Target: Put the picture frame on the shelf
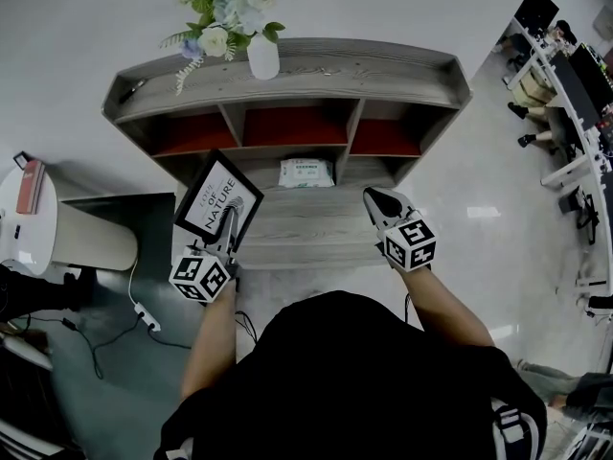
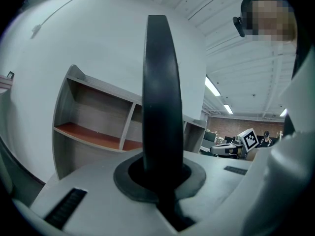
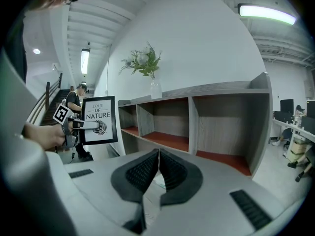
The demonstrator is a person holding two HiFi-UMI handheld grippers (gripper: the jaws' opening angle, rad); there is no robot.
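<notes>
While the left gripper clamps the picture frame by its lower edge, the frame stands upright before the shelf's left end.
The left gripper view gives only the frame's dark edge rising between the clenched jaws and hiding the shelf's middle bays, whereas the right gripper view shows its printed face. The right gripper, jaws pressed together on nothing, hangs before the shelf's right end. Only the head view shows the flower vase on the shelf's top.
</notes>
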